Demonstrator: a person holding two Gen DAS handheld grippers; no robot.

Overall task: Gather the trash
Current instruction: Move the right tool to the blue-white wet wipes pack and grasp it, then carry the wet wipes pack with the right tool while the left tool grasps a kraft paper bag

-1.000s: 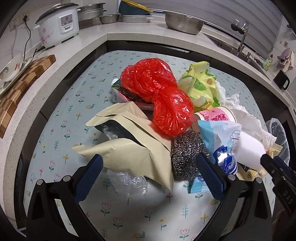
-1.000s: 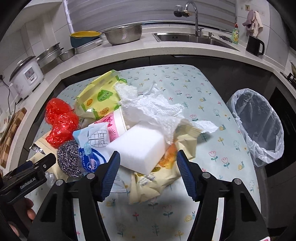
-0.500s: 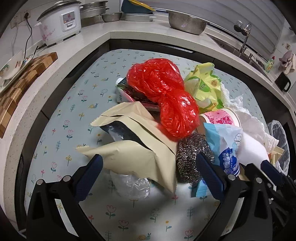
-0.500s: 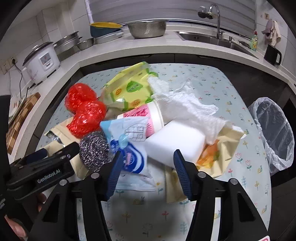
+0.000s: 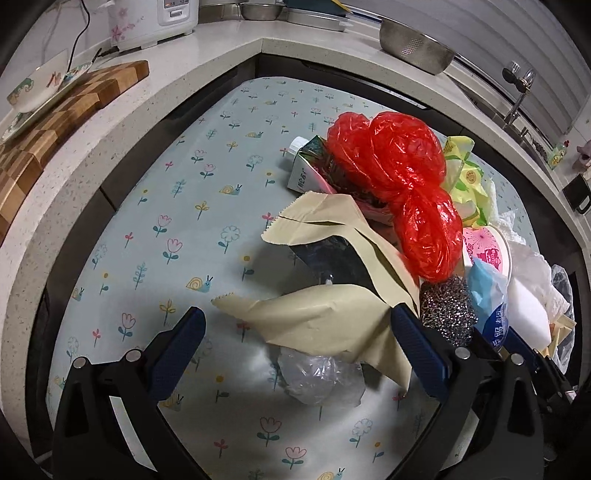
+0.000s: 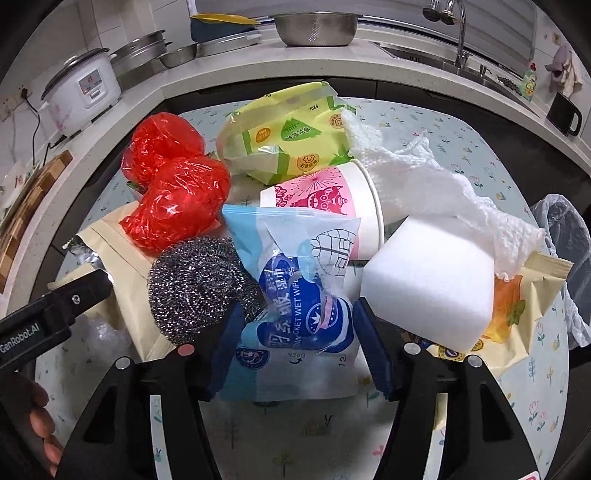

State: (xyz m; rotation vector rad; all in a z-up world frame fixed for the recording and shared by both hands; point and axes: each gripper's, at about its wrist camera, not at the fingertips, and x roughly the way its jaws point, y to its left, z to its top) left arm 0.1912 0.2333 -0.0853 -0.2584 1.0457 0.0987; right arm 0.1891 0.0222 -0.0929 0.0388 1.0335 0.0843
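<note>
A heap of trash lies on the flowered table. My left gripper [image 5: 295, 325] is open around the near corner of a beige paper pouch [image 5: 325, 317], above a clear crumpled plastic wrap [image 5: 317, 373]. My right gripper [image 6: 299, 325] is open, its jaws on either side of a blue wet-wipes packet [image 6: 299, 295]. Beside the packet are a steel wool scourer [image 6: 195, 280], a white sponge block [image 6: 432, 284], a pink paper cup [image 6: 325, 199], a red plastic bag [image 6: 173, 188] and a yellow-green wrapper [image 6: 291, 136].
A lined trash bin [image 6: 569, 236] stands off the table's right edge. A white paper towel [image 6: 424, 177] and an orange snack bag [image 6: 517, 306] lie to the right of the heap. A milk carton [image 5: 306, 170] lies behind the red bag. The counter holds a rice cooker [image 6: 85, 92] and a colander [image 6: 314, 27].
Both grippers have moved forward and down into the heap. The right one shifted left from the white sponge to straddle the wet-wipes packet. The left one now straddles the beige pouch.
</note>
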